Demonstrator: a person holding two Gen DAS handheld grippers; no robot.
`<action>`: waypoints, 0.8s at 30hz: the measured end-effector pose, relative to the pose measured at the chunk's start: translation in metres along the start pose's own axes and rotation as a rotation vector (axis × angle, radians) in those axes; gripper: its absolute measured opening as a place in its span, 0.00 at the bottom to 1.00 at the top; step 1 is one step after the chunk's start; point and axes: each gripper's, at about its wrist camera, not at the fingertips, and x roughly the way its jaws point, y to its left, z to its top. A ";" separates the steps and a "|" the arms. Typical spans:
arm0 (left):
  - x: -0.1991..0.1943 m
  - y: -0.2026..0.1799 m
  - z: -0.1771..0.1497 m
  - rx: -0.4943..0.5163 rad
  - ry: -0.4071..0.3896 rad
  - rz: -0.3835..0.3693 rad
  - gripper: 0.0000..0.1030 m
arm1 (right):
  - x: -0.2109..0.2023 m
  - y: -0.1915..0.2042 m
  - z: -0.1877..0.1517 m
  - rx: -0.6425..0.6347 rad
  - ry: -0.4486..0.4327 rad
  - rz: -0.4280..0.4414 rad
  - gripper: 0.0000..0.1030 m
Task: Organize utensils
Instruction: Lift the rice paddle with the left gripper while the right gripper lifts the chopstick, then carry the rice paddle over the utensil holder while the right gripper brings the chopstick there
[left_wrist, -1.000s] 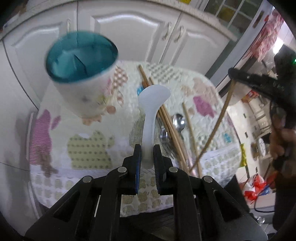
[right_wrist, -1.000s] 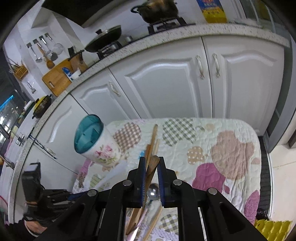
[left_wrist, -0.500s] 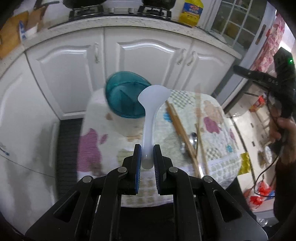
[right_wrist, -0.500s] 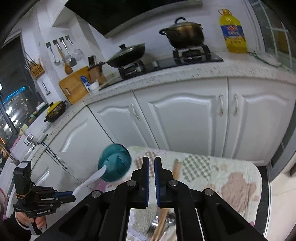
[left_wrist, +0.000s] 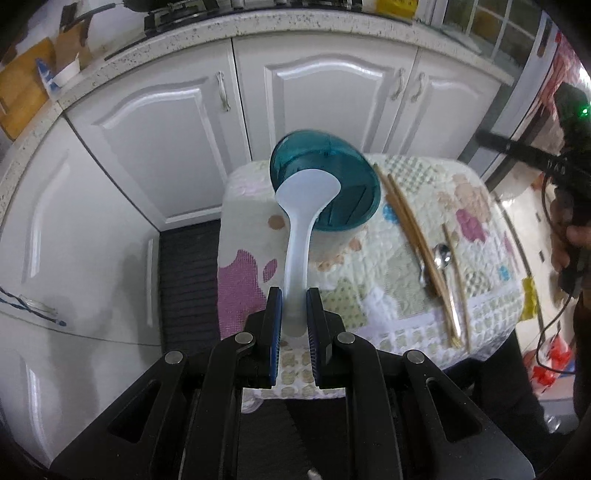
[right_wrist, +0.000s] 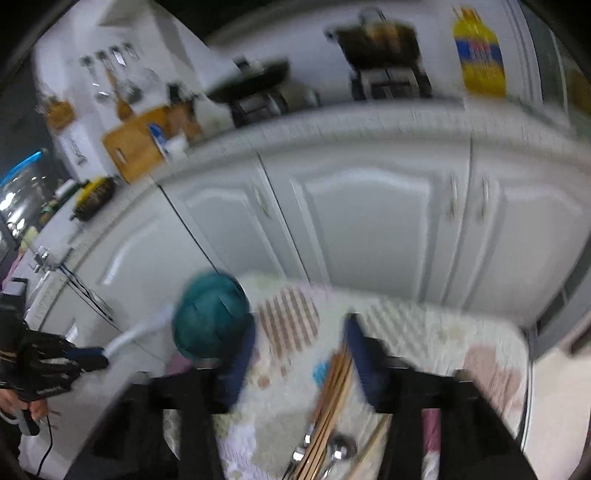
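Hard to make out: the right wrist view was smeared by motion blur; the counter items, the cloth pattern and the utensils at its lower edge were only roughly readable.
Cut off: the white plastic rice paddle (left_wrist: 303, 229) had its handle end hidden between the left gripper's pads; in the right wrist view its blade was hidden behind the holder.
Hidden: the white body of the teal-rimmed, flower-printed utensil holder (left_wrist: 325, 186) was mostly covered by its own rim and the paddle; its inner dividers showed only in part.
Paddle axis: long axis ran from the gripper up and away toward the cabinets, blade at the far end, overlapping the near left part of the holder's rim. Whether the blade touched the rim could not be told.
Left gripper (left_wrist: 294, 317): clenched on the paddle's handle, above the near edge of the patchwork quilted tablecloth (left_wrist: 480, 206).
Right gripper (right_wrist: 299, 358): jaws opening, nothing between them; the cloth and chopsticks lay below.
Holder place: far left part of the cloth, standing, mouth tilted toward the left camera.
Loose utensils: wooden chopsticks (left_wrist: 413, 236) and a metal spoon (left_wrist: 441, 256) lay on the cloth right of the holder, long axes running near to far.
Person: a hand (left_wrist: 569, 243) gripped the right gripper's handle at the frame's right edge.
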 end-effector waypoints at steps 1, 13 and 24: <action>0.002 -0.001 0.001 0.013 0.013 0.010 0.12 | 0.005 -0.003 -0.005 0.016 0.014 0.015 0.50; 0.026 -0.028 0.043 0.258 0.170 0.197 0.12 | 0.084 -0.055 -0.026 0.147 0.174 -0.051 0.36; 0.048 -0.038 0.069 0.373 0.264 0.240 0.12 | 0.193 -0.081 -0.035 0.171 0.337 -0.158 0.23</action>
